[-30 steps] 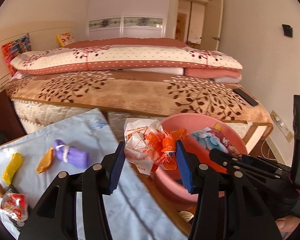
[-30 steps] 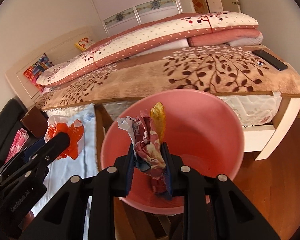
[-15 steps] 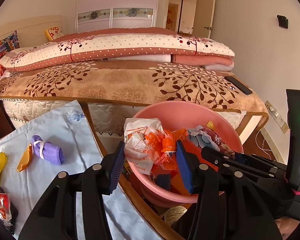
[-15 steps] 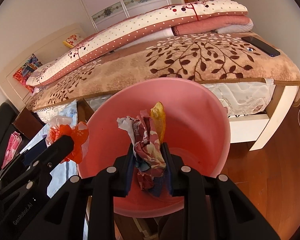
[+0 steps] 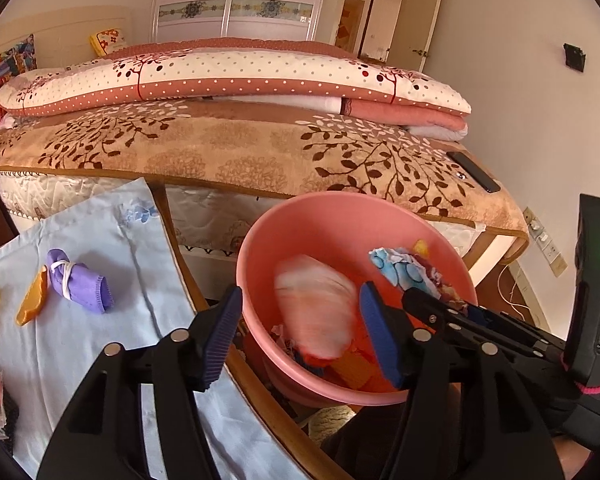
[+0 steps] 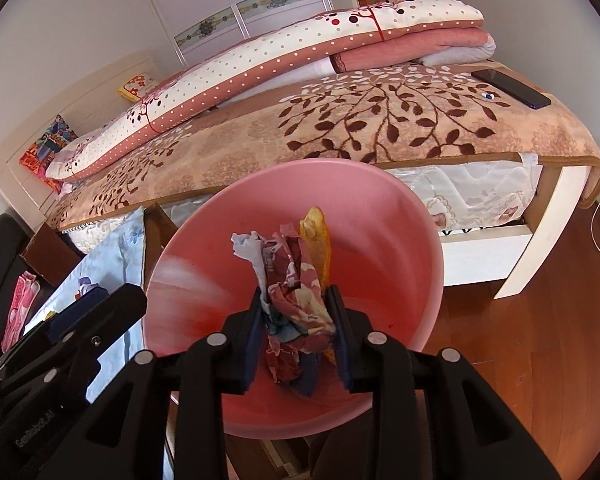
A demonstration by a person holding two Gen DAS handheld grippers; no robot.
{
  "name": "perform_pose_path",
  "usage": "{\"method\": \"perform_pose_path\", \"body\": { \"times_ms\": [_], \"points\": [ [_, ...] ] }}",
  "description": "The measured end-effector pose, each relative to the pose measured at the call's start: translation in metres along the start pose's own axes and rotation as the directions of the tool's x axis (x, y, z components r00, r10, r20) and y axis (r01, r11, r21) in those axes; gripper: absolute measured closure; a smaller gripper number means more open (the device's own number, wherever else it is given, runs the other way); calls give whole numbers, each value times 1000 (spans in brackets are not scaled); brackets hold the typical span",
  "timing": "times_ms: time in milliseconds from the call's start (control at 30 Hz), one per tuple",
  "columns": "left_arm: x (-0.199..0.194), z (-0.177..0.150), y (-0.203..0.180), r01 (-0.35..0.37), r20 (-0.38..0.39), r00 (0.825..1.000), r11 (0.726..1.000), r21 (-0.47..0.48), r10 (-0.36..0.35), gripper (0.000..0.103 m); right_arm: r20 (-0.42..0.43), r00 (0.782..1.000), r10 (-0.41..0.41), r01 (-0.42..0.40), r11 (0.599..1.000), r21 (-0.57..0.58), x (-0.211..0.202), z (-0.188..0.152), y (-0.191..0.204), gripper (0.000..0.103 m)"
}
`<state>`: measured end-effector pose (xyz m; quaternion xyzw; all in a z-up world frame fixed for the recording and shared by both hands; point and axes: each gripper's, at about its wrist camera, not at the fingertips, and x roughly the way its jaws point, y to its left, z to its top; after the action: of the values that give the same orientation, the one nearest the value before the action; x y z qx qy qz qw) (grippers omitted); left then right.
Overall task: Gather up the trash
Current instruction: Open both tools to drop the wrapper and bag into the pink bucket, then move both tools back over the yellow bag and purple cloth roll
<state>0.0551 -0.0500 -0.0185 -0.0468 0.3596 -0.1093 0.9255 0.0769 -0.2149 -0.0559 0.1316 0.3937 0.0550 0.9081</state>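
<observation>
Left wrist view: left gripper (image 5: 300,320), jaws just spread over the round pink plastic basin (image 5: 260,240), has released the blurred white-and-orange wrapper (image 5: 314,312) at six o'clock to drop inside, while the right gripper (image 6: 296,330) clamps crumpled multicoloured wrappers (image 6: 296,280) above that basin.

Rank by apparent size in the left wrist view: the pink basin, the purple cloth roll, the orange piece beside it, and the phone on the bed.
1. Pink basin, by far.
2. Purple cloth roll.
3. Orange piece and phone look alike; the phone is farther away, so unranked.
</observation>
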Motion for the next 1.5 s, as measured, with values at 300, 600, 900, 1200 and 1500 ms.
{"method": "perform_pose_path", "body": {
  "times_ms": [300,600,900,1200,1500],
  "points": [
    [-11,-3,-3,-18,50,999,999,36,16,41,26,1000,-1,1,1000,-19,-5,1,4,70],
    [-38,-10,1,-44,112,993,996,83,34,41,75,997,36,-33,999,-38,-23,1,17,70],
    [-63,-26,12,-39,93,995,998,40,35,41,105,992,71,-61,994,-91,-40,-12,39,69],
    [-80,-44,27,-33,73,997,999,-22,34,41,109,989,102,-85,985,-151,-52,-29,62,68],
    [-94,-47,53,-110,92,989,990,-89,118,41,86,986,143,-122,970,-212,-52,-41,83,66]
  ]
}}
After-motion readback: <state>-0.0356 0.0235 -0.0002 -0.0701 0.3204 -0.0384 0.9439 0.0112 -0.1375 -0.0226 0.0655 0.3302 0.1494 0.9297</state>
